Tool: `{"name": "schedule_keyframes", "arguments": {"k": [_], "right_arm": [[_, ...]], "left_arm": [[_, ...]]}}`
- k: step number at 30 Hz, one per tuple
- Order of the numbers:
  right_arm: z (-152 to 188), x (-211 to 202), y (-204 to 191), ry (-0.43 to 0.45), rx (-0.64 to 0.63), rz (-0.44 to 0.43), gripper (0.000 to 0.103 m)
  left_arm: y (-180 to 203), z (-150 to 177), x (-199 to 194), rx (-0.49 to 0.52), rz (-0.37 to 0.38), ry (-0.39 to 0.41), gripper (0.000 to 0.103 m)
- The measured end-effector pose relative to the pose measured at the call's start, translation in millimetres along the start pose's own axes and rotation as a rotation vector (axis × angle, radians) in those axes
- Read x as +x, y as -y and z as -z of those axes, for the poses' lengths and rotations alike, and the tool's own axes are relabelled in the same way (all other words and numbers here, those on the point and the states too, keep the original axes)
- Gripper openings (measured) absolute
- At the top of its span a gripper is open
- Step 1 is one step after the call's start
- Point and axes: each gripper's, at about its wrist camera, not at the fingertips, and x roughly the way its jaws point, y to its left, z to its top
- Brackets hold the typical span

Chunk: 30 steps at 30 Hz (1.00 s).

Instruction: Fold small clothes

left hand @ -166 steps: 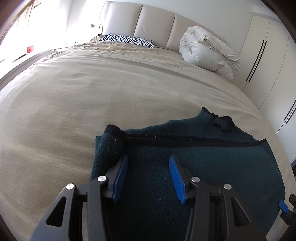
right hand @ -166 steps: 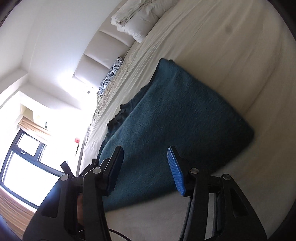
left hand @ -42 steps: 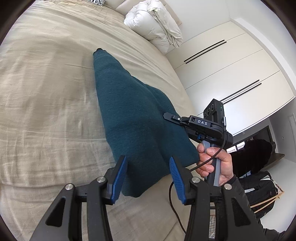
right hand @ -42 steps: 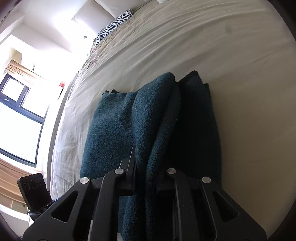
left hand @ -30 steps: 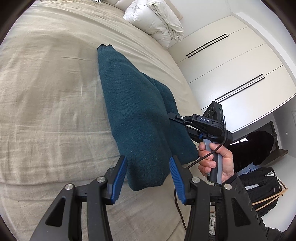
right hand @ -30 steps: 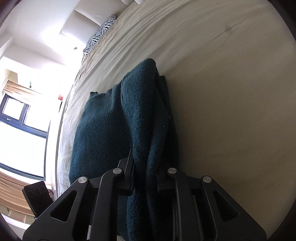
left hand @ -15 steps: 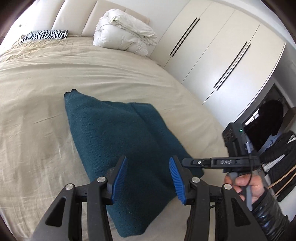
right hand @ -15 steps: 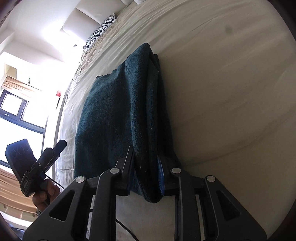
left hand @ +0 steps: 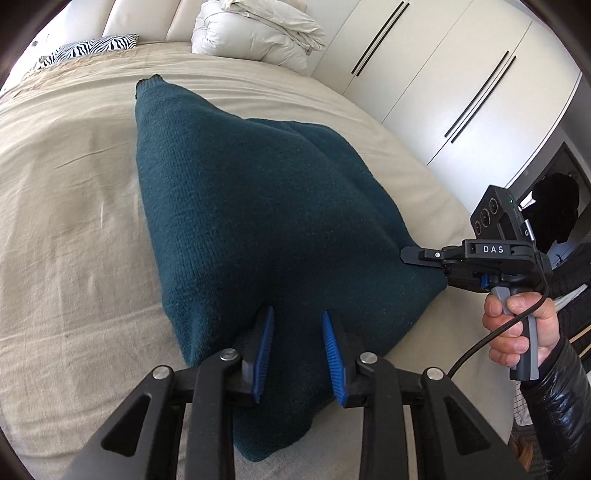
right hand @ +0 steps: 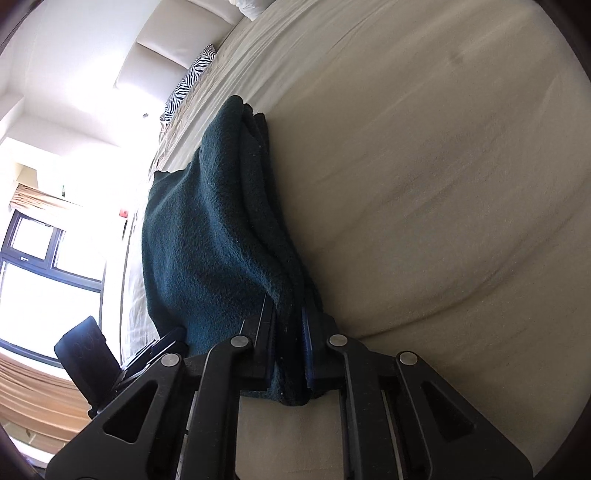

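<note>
A dark teal knitted sweater [left hand: 258,206] lies folded on the beige bed [left hand: 74,221], one sleeve end pointing toward the headboard. My left gripper [left hand: 297,350] sits low over the sweater's near edge. Its blue pads [left hand: 264,350] are closing with fabric lying between them, and a gap still shows. My right gripper [right hand: 288,343] is shut on the folded layers of the sweater [right hand: 207,236] at a corner. In the left wrist view the right gripper [left hand: 408,255] grips the sweater's right corner, held by a hand [left hand: 517,325] in a black sleeve.
A rolled white duvet [left hand: 258,29] and a zebra pillow [left hand: 92,46] lie by the headboard. White wardrobe doors [left hand: 461,85] stand along the right of the bed. A bright window [right hand: 44,258] is on the far side. Bare sheet [right hand: 424,184] spreads beyond the sweater.
The left gripper has rolled, dropped closer to the sweater's near edge, and its jaws have narrowed. The right gripper has moved along with the corner it holds and pinched tighter.
</note>
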Motion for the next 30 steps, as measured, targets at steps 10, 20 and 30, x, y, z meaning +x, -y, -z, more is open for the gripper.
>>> {"name": "schedule_keyframes", "arguments": {"k": [10, 20, 30], "right_arm": [[-1.6, -49.9, -28.1, 0.105, -0.070, 0.026, 0.013], [-43.6, -5.8, -76.5, 0.042, -0.152, -0.065, 0.013], [-50.5, 23.4, -41.8, 0.022, -0.091, -0.113, 0.011]], "left_arm": [[11.8, -69.7, -61.7, 0.059, -0.029, 0.164, 0.053], [-27.8, -70.0, 18.0, -0.029, -0.065, 0.056, 0.045], [-32.5, -67.1, 8.9, -0.040, -0.020, 0.090, 0.045]]}}
